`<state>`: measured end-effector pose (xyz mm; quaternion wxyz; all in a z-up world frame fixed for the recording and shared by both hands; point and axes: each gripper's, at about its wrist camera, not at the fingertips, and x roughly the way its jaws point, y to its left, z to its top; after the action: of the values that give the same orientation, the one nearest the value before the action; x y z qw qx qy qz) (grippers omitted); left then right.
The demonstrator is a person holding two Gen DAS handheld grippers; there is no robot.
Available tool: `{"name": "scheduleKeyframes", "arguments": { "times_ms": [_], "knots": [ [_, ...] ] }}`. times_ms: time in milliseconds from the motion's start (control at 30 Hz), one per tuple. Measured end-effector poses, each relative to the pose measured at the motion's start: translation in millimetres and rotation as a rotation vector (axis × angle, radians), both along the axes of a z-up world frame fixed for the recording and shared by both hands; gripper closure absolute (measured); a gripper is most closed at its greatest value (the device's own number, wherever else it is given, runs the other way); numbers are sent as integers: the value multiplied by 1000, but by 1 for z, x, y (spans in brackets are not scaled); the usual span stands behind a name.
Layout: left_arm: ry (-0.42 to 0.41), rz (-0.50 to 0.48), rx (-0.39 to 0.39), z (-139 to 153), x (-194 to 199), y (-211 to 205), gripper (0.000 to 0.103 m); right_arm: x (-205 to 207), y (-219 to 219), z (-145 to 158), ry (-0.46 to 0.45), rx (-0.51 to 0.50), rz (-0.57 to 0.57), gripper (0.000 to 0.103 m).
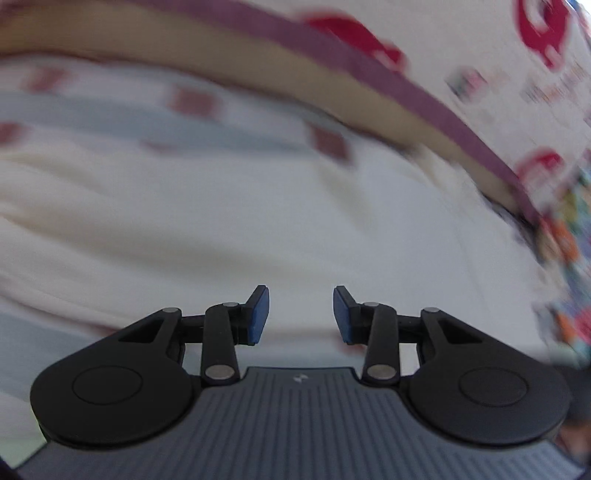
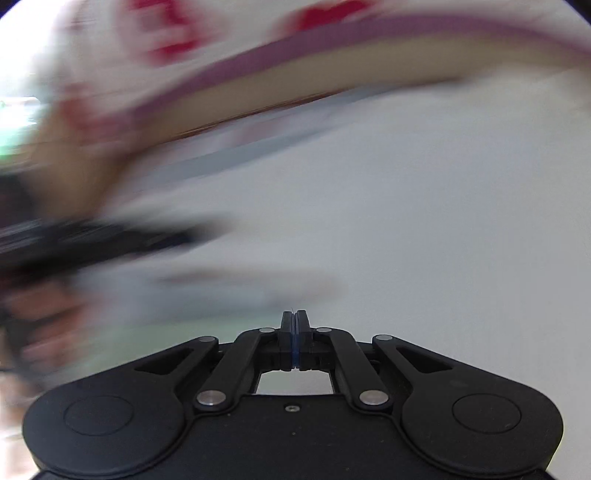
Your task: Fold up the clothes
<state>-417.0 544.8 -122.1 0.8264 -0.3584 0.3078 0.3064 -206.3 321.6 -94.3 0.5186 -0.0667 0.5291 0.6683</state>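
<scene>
Motion blurs both views. In the left wrist view a white cloth point(image 1: 221, 221) spreads below my left gripper point(image 1: 301, 314), and its far part bears red squares point(image 1: 192, 101) and pale grey-blue stripes. The left gripper is open: its blue pads point(image 1: 258, 314) stand apart with nothing between them, above the cloth. In the right wrist view my right gripper point(image 2: 294, 325) is shut, pads pressed together, and I see no cloth between them. A plain white surface point(image 2: 406, 221) fills the view ahead of it; I cannot tell whether it is cloth or table.
A tan band point(image 1: 184, 48) with a purple strip point(image 1: 369, 66) curves across the far side in both views. Beyond it lies a white surface with red marks point(image 1: 543, 33). A dark blurred shape point(image 2: 92, 240) crosses the left of the right wrist view. Colourful items point(image 1: 569, 251) sit at far right.
</scene>
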Motion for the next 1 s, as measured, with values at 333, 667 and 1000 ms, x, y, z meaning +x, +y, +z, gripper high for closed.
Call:
{"name": "scheduleKeyframes", "arguments": {
  "times_ms": [333, 667, 1000],
  "knots": [
    [54, 489, -74, -25, -115, 66, 57, 14, 43, 4, -183, 36, -108, 36],
    [70, 574, -159, -59, -119, 85, 44, 48, 51, -22, -452, -73, -231, 36],
    [5, 584, -66, -65, -102, 96, 99, 55, 43, -30, -517, -108, -252, 36]
  ]
}}
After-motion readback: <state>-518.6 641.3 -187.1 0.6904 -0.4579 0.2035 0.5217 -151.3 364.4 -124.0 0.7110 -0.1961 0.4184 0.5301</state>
